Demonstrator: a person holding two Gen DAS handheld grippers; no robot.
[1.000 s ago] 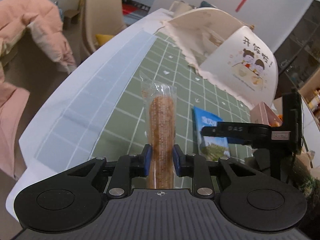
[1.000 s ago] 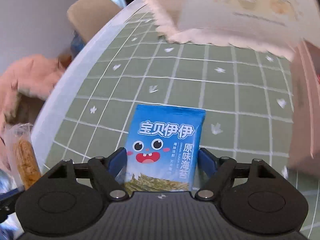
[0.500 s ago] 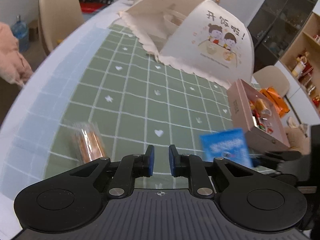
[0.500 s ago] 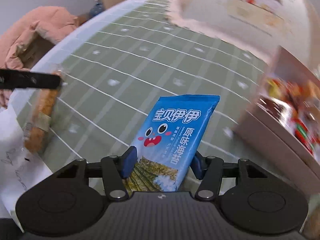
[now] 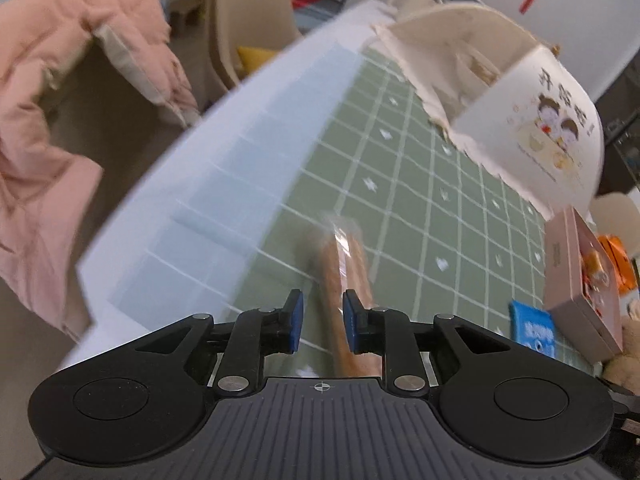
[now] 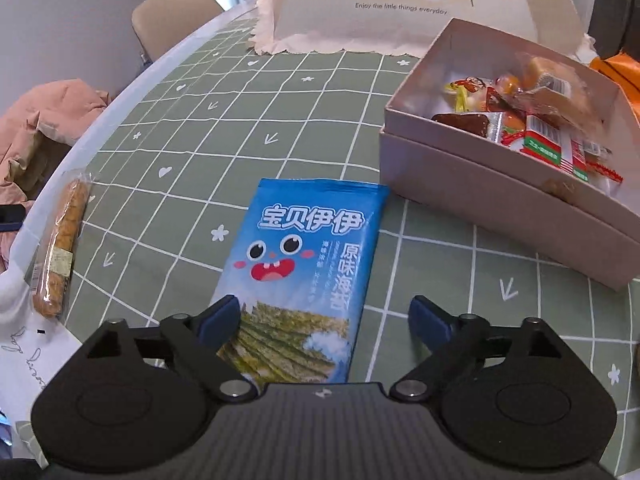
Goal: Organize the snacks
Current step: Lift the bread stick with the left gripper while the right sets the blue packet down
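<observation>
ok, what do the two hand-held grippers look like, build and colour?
Both match: the left hand-held gripper and right hand-held gripper have black ribbed bodies, two round black side discs, black linkage arms with silver pivot screws, and blue pads on the fingers. A small crosshair mark sits mid-body. No cables or sleeves visible.

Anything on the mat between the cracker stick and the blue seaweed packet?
Nothing: in the right wrist view, only bare green mat separates the cracker stick and blue seaweed packet.

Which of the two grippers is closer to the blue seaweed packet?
Right. The right gripper straddles the blue seaweed packet, jaws opening, pads apart from it. The left gripper is off at the wrapped cracker stick.
</observation>
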